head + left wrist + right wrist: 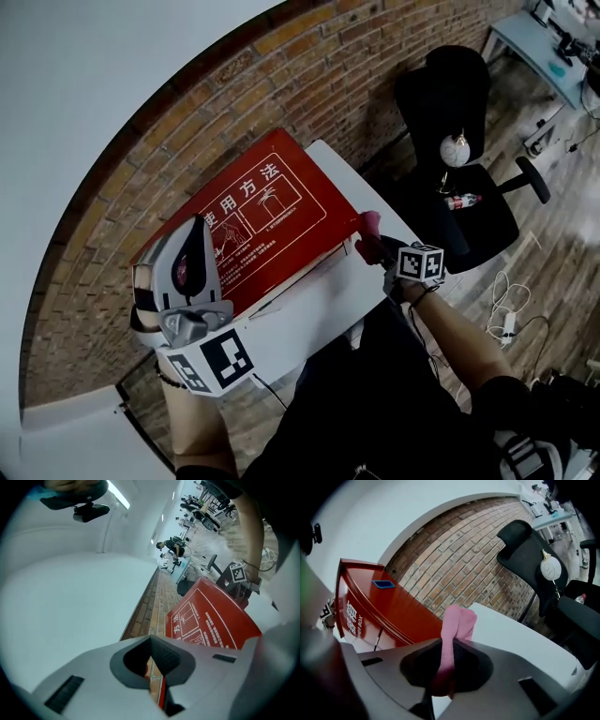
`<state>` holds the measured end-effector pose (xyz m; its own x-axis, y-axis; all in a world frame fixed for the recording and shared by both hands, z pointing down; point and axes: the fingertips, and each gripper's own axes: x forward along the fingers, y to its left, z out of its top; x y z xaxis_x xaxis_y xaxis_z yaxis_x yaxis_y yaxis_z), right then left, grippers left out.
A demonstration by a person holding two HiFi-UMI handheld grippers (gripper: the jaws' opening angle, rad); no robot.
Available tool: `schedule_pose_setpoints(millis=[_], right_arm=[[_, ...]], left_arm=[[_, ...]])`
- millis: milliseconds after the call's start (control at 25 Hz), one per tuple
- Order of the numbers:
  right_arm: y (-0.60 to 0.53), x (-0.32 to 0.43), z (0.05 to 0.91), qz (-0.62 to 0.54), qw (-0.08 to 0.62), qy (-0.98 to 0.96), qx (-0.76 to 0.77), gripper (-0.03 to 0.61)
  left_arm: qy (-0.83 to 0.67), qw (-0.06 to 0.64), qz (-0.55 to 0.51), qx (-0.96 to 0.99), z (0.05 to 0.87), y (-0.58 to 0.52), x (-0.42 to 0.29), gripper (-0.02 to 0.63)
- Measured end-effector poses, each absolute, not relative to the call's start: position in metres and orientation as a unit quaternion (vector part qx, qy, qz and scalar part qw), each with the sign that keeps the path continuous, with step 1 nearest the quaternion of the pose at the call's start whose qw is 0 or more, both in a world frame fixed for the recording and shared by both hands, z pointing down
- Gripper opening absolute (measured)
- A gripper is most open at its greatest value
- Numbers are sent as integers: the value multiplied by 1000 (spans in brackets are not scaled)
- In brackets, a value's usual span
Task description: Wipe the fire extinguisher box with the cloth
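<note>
Two tools are held over the red fire extinguisher box [267, 216]. At the left, the left tool [195, 234] is above the near left part of the box's red face. Its jaws are pressed together with nothing between them. In the left gripper view, only the brick wall [150, 606] and the box show past its tips.

The box is in the middle, with its back toward the brick wall. Its red face carries white drawings and characters. A white bench [319, 309] shows along the near and right side of the box.

At the right corner of the box, the right tool [377, 246] is clamped on the pink cloth [368, 225], and a fold of the cloth sticks out past the jaws. I cannot tell if the cloth touches the box.

Further right stands a black office chair [469, 112] with a bottle [461, 201] on its seat, on a wooden floor [562, 216].
</note>
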<state>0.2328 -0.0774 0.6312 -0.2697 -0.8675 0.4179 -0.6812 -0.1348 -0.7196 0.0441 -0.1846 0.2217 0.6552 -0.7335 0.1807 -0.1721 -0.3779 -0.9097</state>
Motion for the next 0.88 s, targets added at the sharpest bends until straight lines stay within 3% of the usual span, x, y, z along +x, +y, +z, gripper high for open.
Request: schedule_pose_setpoints(millis=[440, 880], right_arm=[[-28, 199, 517, -357, 210, 625, -662, 64], [13, 155, 428, -321, 319, 595, -665, 64]], left_arm=[[192, 472, -255, -822, 221, -180, -9, 18], [-17, 615, -193, -764, 228, -144, 67, 18]])
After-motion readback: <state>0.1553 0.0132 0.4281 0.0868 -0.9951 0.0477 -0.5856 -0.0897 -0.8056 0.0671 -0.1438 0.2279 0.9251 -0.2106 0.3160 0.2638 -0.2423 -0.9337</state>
